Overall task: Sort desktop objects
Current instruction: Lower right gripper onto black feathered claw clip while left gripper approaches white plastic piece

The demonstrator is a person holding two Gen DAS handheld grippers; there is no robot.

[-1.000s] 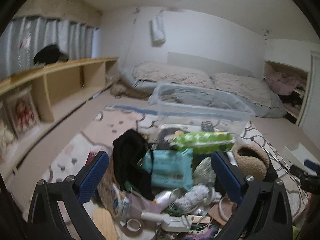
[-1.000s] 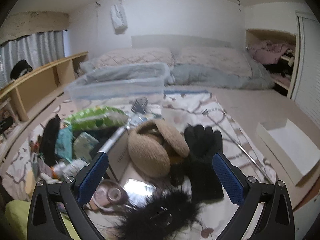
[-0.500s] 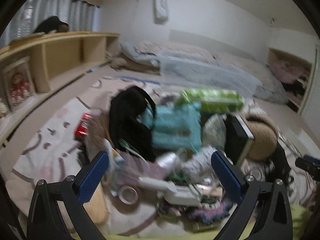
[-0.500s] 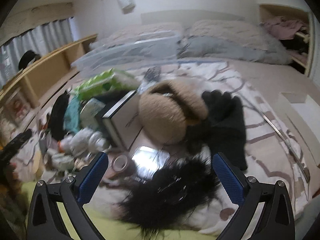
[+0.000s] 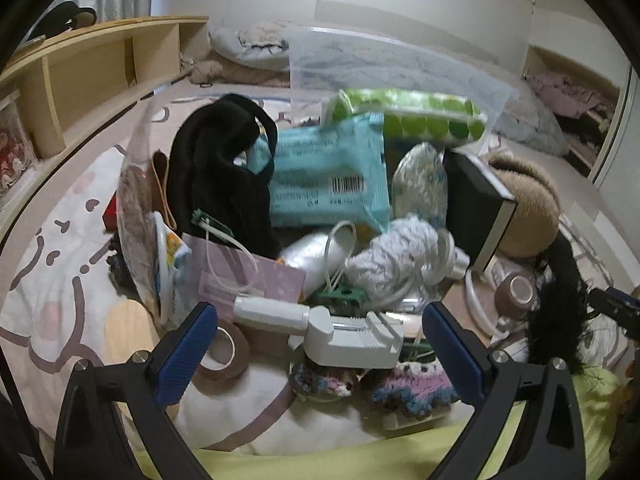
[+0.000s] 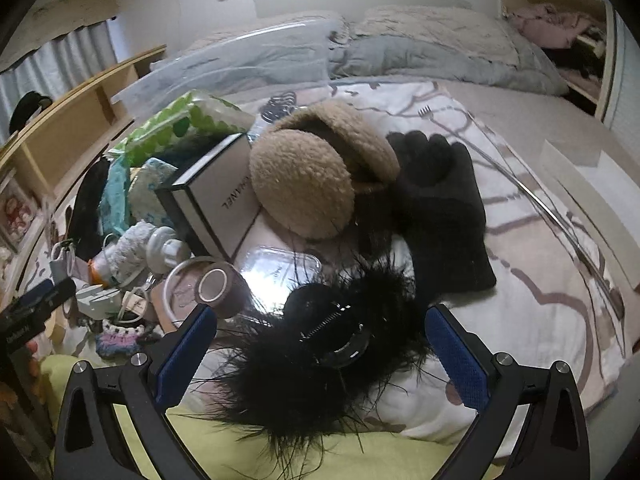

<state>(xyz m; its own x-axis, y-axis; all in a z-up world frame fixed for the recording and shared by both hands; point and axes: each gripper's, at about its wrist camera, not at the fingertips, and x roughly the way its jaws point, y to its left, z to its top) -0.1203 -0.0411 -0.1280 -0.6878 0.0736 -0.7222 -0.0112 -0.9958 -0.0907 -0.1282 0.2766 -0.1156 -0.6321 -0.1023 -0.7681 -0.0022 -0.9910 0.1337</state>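
Note:
A heap of clutter lies on a patterned blanket. My left gripper (image 5: 320,356) hangs open just above a white plastic tool (image 5: 344,334), with a brown tape roll (image 5: 222,350) by its left finger and crocheted pieces (image 5: 400,386) below. Behind lie a teal wipes pack (image 5: 324,172), a green dotted pack (image 5: 412,114) and a black cloth (image 5: 220,160). My right gripper (image 6: 320,354) stands open over a black feathery hair clip (image 6: 320,344). Beyond it are tan earmuffs (image 6: 312,176), a black glove (image 6: 440,204), a white box (image 6: 216,200) and a tape roll (image 6: 218,286).
A clear plastic bin (image 5: 384,64) stands behind the heap, with bedding (image 6: 420,52) further back. Wooden shelves (image 5: 100,68) run along the left. A pale flat box (image 6: 592,184) lies at the right. Yellow-green fabric (image 6: 240,440) covers the near edge.
Both grippers have come down and forward toward the heap, so the objects look larger and closer. Both stay open and hold nothing.

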